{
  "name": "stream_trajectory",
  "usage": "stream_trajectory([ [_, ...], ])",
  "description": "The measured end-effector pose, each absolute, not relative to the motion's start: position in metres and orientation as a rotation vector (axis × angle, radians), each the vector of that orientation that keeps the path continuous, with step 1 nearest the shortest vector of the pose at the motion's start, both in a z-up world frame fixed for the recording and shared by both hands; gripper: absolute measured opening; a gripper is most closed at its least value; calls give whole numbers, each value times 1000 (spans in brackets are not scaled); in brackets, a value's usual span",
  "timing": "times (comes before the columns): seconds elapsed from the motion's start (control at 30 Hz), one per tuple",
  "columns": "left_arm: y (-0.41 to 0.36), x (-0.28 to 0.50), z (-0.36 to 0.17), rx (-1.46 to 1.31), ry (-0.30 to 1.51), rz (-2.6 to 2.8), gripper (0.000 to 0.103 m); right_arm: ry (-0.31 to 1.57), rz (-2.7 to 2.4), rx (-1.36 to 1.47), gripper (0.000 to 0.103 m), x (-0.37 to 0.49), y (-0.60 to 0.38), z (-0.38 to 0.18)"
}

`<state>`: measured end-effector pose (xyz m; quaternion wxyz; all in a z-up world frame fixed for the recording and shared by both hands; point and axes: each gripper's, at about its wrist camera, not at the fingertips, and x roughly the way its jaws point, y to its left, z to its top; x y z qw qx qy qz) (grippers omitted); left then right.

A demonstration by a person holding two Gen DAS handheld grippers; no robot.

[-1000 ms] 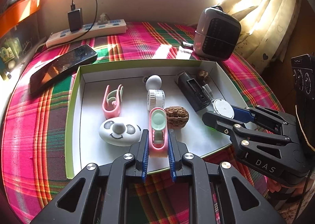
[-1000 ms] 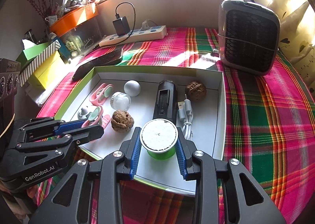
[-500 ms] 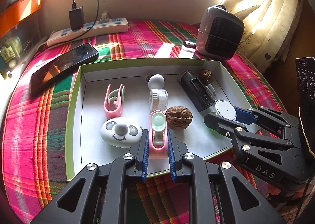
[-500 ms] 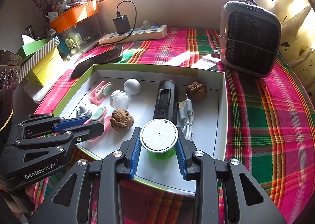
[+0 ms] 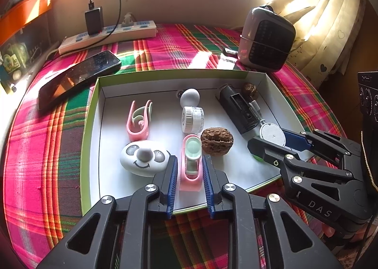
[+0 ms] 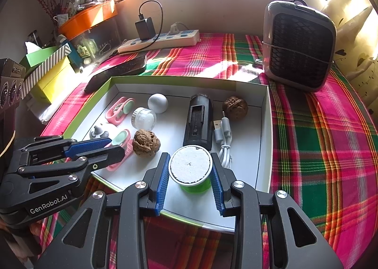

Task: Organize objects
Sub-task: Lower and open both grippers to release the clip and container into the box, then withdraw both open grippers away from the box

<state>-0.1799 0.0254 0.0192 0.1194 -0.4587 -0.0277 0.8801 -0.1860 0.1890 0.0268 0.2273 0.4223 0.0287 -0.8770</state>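
Observation:
A white tray with a green rim [image 5: 92, 127] lies on the plaid cloth. At its front edge rests a pink and mint clip [image 5: 191, 162], between the jaws of my left gripper [image 5: 189, 172]. Those jaws are opening, and a thin gap shows on each side of the clip. My right gripper [image 6: 190, 174] is shut on a green spool with a white top [image 6: 190, 167], which stands at the tray's front right. In the right wrist view the left gripper [image 6: 113, 148] reaches over the clip [image 6: 120, 141] from the left.
Also in the tray are a walnut [image 5: 216, 141], a white koala-faced piece [image 5: 144, 158], a second pink clip [image 5: 139, 117], a white jar [image 5: 192, 119], a ball [image 5: 189, 97], a black device [image 5: 238, 110] and a cable [image 6: 223, 139]. A phone [image 5: 78, 77], a power strip [image 5: 108, 37] and a heater [image 5: 267, 40] lie beyond it.
The left jaws have parted slightly from the pink clip, which now lies free between them. The right gripper and the spool have not moved.

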Motion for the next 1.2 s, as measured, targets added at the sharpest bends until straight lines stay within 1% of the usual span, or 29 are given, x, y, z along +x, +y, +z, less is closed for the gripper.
stream_trajectory([
  [0.1,26,-178,21,-1335,-65,2585,22,66,-2417,1158,38,-185,190,28],
  [0.13,27,-176,22,-1329,-49,2593,23,62,-2418,1156,42,-184,190,29],
  [0.17,27,-175,22,-1327,-41,2600,24,60,-2420,1151,44,-183,190,30],
  [0.4,26,-164,29,-1314,-27,2649,26,92,-2453,1122,46,-170,188,38],
  [0.47,24,-159,32,-1305,-40,2666,26,96,-2464,1118,47,-166,188,40],
  [0.57,24,-149,37,-1271,9,2723,27,99,-2479,1103,49,-157,189,44],
  [0.67,21,-141,39,-1268,-13,2731,27,98,-2489,1090,52,-150,190,47],
  [0.77,22,-132,42,-1241,45,2785,27,95,-2494,1075,52,-142,190,51],
  [0.87,20,-126,44,-1244,4,2773,27,109,-2508,1059,54,-133,190,54],
  [0.97,20,-118,45,-1234,52,2814,27,128,-2522,1053,56,-125,191,55],
  [1.13,13,-105,44,-1244,10,2833,27,101,-2528,1051,56,-110,198,56],
  [1.2,12,-99,42,-1248,19,2846,27,125,-2531,1070,56,-106,198,52],
])
